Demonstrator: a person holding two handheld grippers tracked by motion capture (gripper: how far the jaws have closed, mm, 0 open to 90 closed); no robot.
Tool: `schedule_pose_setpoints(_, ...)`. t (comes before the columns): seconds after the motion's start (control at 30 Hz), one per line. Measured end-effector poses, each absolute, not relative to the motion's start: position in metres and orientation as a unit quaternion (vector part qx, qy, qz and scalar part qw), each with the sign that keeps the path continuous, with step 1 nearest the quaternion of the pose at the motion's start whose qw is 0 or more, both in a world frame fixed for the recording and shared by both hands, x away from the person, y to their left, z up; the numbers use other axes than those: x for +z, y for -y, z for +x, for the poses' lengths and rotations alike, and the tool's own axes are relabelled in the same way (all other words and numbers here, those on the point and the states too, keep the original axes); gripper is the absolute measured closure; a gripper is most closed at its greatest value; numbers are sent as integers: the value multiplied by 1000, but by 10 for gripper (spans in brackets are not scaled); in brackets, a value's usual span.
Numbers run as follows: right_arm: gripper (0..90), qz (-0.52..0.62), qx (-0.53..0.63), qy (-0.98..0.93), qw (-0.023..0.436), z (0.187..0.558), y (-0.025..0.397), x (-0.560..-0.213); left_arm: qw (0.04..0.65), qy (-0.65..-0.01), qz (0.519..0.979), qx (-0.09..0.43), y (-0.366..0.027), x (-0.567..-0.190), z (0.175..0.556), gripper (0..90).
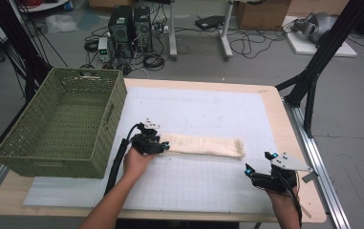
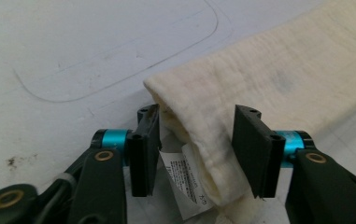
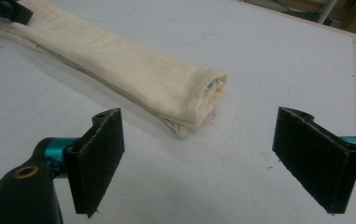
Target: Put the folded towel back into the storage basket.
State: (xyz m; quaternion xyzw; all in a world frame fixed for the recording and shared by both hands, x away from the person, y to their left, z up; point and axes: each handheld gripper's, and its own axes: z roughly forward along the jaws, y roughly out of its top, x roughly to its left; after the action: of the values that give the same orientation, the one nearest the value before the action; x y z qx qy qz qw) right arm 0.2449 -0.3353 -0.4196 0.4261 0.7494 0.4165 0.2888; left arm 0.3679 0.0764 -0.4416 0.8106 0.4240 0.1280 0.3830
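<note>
**Cream cloth, left end between L jaws**

Cream folded cloth lies as a long strip on the white grid mat, stretching from the left gripper out toward the right gripper. L gripper sits at the cloth's left end; in its own view the jaws stand either side of the folded end, partly apart, w/ the cloth bulging between them and a white care label poking out beside the left pad. Pads look close to the fabric, but can't tell if they're pressing it. R gripper is wide open, holding nothing, just short of the cloth's other end, which lies ahead of its jaws, not touching. Green basket stands just beyond the L gripper's outer side.
</note>
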Motion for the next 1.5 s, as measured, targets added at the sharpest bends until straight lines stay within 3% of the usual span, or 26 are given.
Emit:
schedule_pose_setpoints(0.17, 152, 427, 415, -750, 287, 246, 335, -420, 388, -388, 825, 136, -71, -442, 361, 717)
schedule_pose_setpoints(0.4, 151, 423, 417, -749, 292, 245, 334, -420, 387, -372, 832, 140, -69, -442, 359, 813)
schedule_pose_setpoints(1.23, 152, 446, 422, -735, 290, 261, 334, -426, 484, -370, 787, 99, -86, -423, 349, 813)
schedule_pose_setpoints(1.37, 207, 444, 427, -737, 279, 266, 330, -428, 482, -368, 789, 96, -87, -423, 348, 812)
schedule_pose_setpoints(1.5, 206, 442, 427, -738, 279, 272, 325, -428, 489, -367, 786, 96, -90, -421, 346, 806)
